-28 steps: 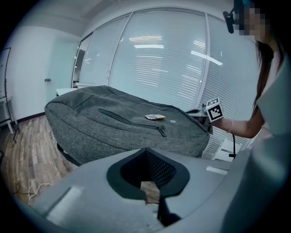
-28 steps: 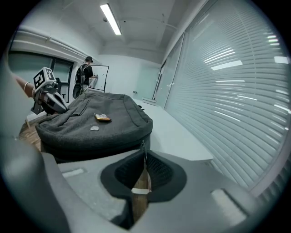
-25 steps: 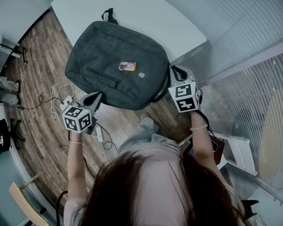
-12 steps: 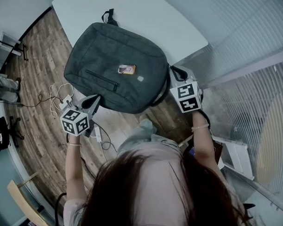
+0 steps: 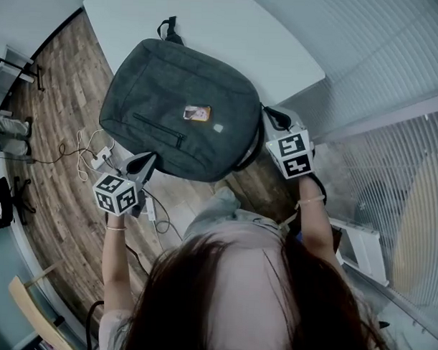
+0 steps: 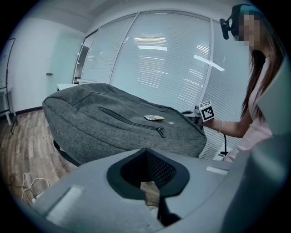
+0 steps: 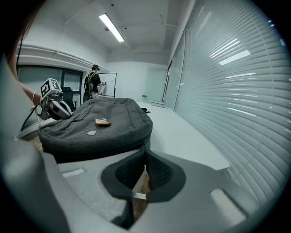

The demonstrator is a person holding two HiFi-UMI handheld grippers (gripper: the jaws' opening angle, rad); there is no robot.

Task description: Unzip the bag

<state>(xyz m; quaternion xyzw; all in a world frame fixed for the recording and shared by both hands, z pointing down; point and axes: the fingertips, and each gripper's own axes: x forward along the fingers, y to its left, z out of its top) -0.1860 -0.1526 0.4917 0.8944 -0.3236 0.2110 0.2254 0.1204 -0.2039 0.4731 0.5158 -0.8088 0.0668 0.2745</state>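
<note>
A dark grey backpack (image 5: pixel 182 108) lies flat on the white table (image 5: pixel 231 27), its near end hanging over the table edge. Its front pocket zipper (image 5: pixel 157 127) is closed, with an orange tag (image 5: pixel 197 113) beside it. My left gripper (image 5: pixel 149 160) is shut at the bag's near left corner, just off the fabric, with nothing between its jaws (image 6: pixel 146 157). My right gripper (image 5: pixel 271 116) sits at the bag's right side. Its jaws (image 7: pixel 145 157) look shut right below the bag's side seam (image 7: pixel 146 143). I see nothing held in them.
Cables and a power strip (image 5: pixel 90 155) lie on the wood floor to the left. A white step stool (image 5: pixel 363 244) stands at the right by the glass wall with blinds (image 5: pixel 394 83). A person (image 7: pixel 93 82) stands far back in the room.
The right gripper has tilted a little beside the bag. The left gripper and the bag have stayed in place.
</note>
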